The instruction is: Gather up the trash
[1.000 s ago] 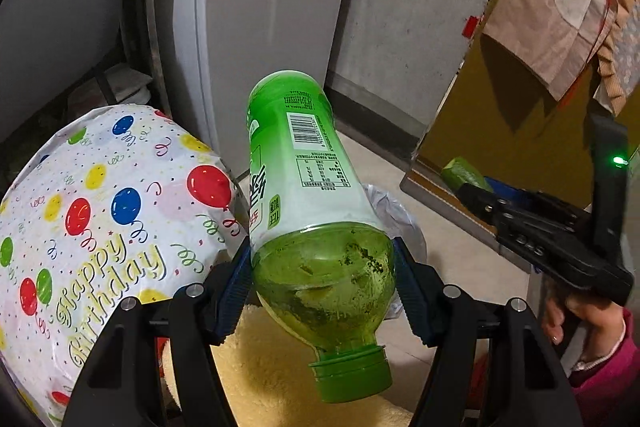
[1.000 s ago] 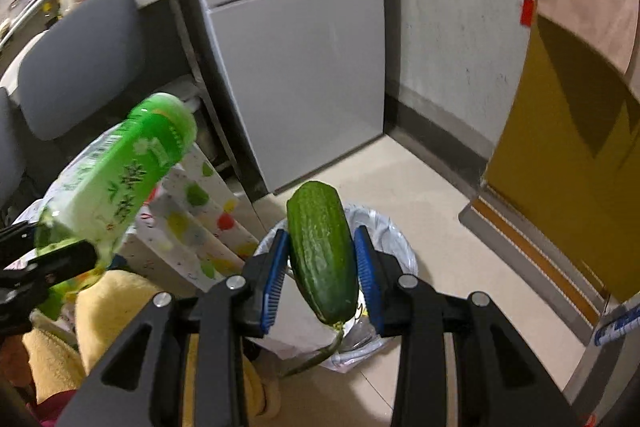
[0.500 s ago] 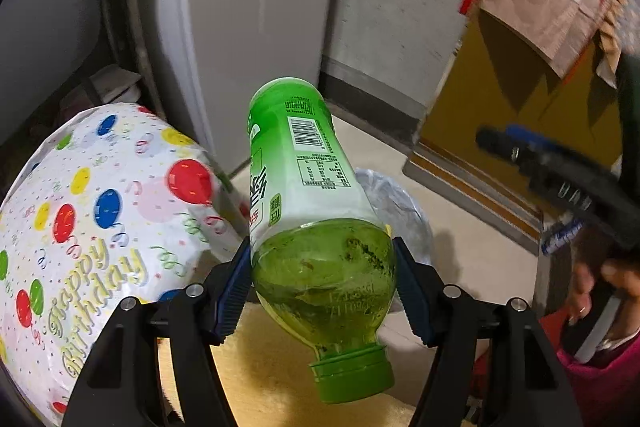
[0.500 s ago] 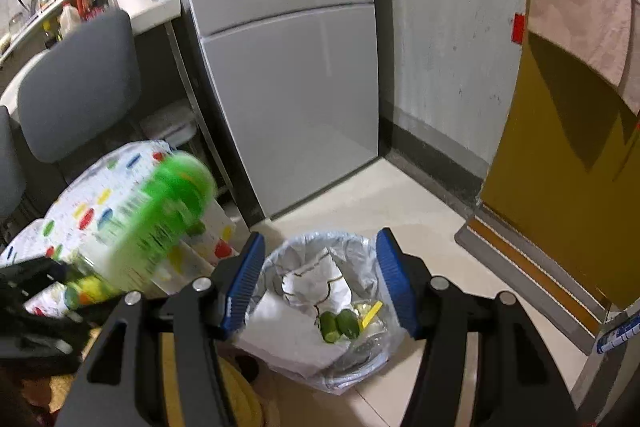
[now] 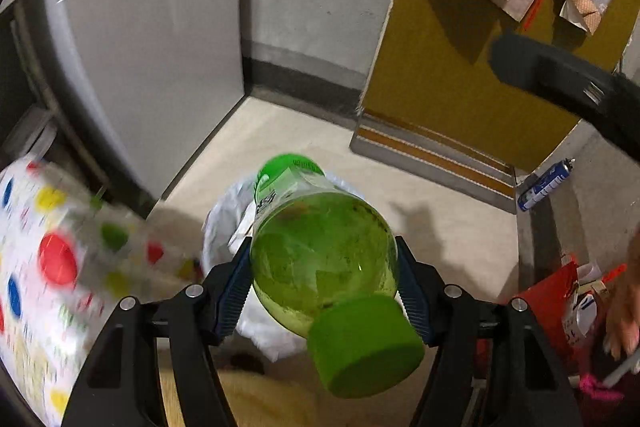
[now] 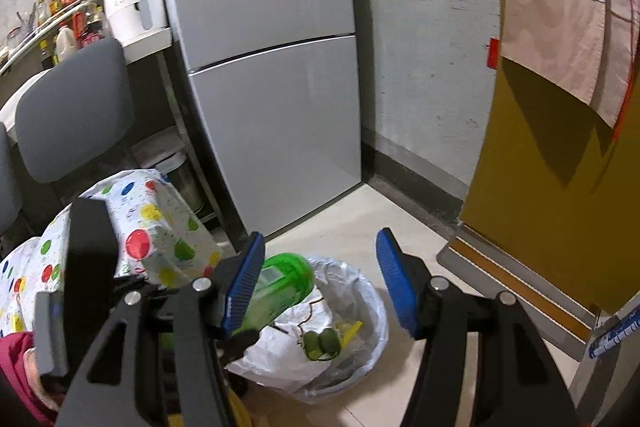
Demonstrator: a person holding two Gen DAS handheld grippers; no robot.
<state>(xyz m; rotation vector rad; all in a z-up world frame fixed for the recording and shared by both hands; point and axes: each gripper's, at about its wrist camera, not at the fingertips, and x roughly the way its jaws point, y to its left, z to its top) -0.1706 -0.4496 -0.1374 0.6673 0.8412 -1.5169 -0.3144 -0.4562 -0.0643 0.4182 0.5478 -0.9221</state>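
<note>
Since a second ago, the cucumber (image 6: 320, 343) has dropped into the trash bag (image 6: 360, 367); the right gripper (image 6: 320, 279) now stands apart, empty. The left gripper (image 5: 323, 283) clamps the green bottle (image 5: 320, 251) over the bag.

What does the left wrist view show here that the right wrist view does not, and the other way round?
Only the left wrist view shows the left gripper clamped on the green bottle and the bottle's cap. Only the right wrist view shows the right gripper open and empty, and the cucumber lying in the trash bag. Both show the bottle, the bag and the fridge.
</note>
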